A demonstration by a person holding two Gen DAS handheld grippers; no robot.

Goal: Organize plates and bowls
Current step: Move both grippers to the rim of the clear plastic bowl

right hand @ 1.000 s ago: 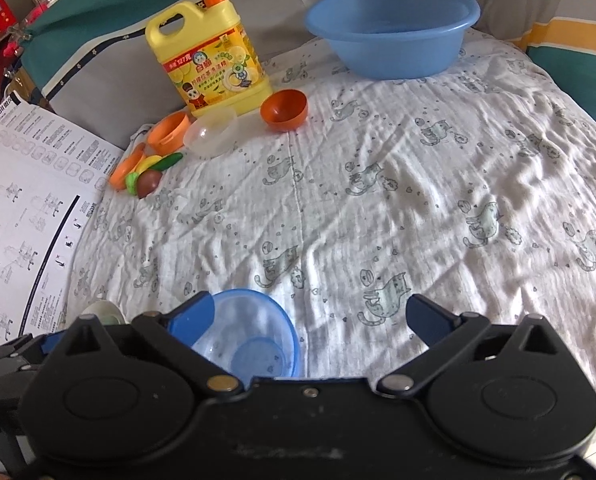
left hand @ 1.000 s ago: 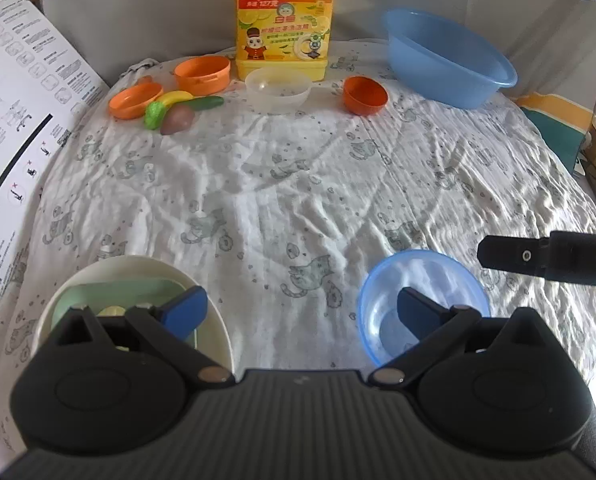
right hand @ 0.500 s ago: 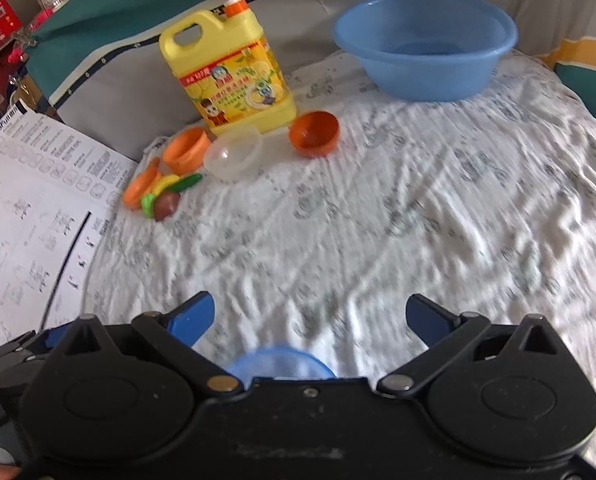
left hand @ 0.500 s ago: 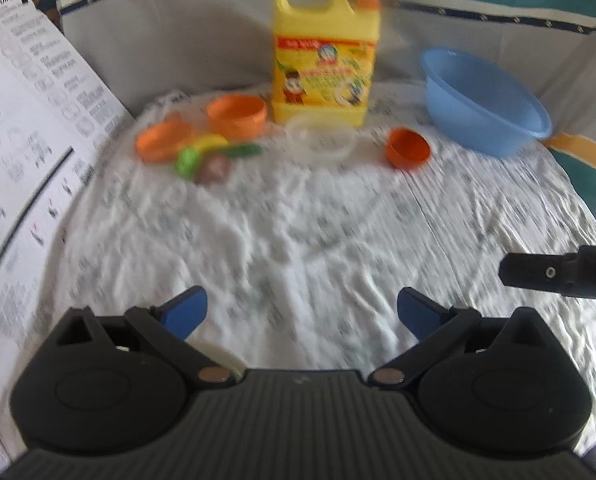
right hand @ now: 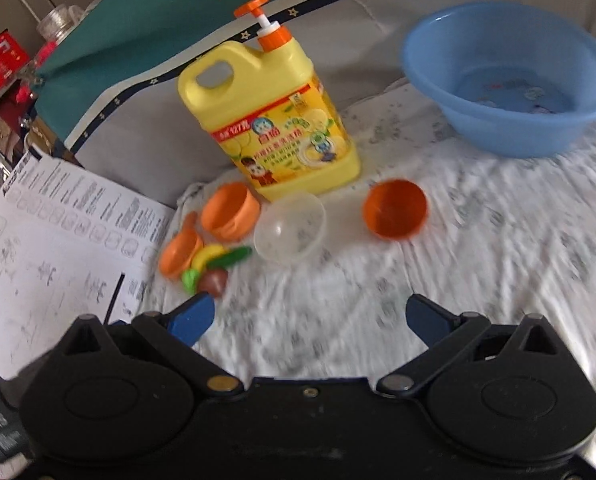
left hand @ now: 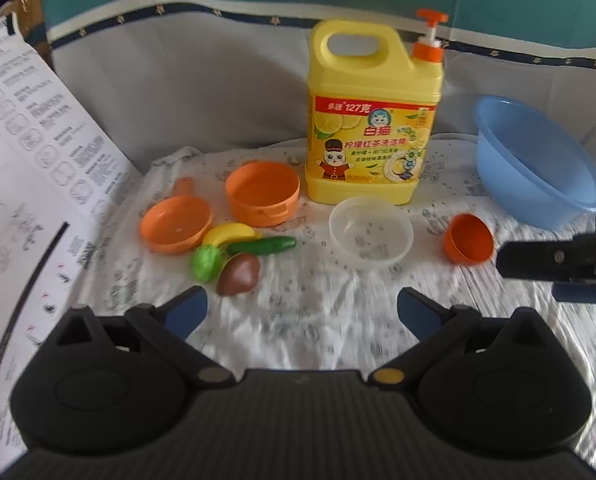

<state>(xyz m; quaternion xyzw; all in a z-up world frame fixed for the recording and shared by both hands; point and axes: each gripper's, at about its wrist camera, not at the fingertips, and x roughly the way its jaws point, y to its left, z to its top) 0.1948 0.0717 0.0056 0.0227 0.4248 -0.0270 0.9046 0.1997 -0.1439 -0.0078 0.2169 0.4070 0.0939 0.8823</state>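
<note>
A clear plastic bowl (left hand: 370, 232) (right hand: 289, 227) sits on the cloth in front of the yellow bottle. A small orange bowl (left hand: 468, 239) (right hand: 394, 209) lies tilted to its right. An orange tub (left hand: 262, 193) (right hand: 229, 210) and an orange toy pan (left hand: 175, 223) (right hand: 180, 252) lie to the left. My left gripper (left hand: 302, 312) is open and empty, short of the bowls. My right gripper (right hand: 310, 318) is open and empty; its fingers (left hand: 554, 260) show at the right edge of the left wrist view.
A yellow detergent bottle (left hand: 374, 120) (right hand: 269, 124) stands at the back. A large blue basin (left hand: 538, 168) (right hand: 510, 80) sits at the back right. Toy banana, cucumber and other toy food (left hand: 233, 256) (right hand: 213, 268) lie by the pan. A printed sheet (left hand: 25, 184) lies on the left.
Both grippers have moved forward toward the back of the cloth. The near blue bowl and the white bowl have dropped out of view. The bottle and small bowls appear much closer.
</note>
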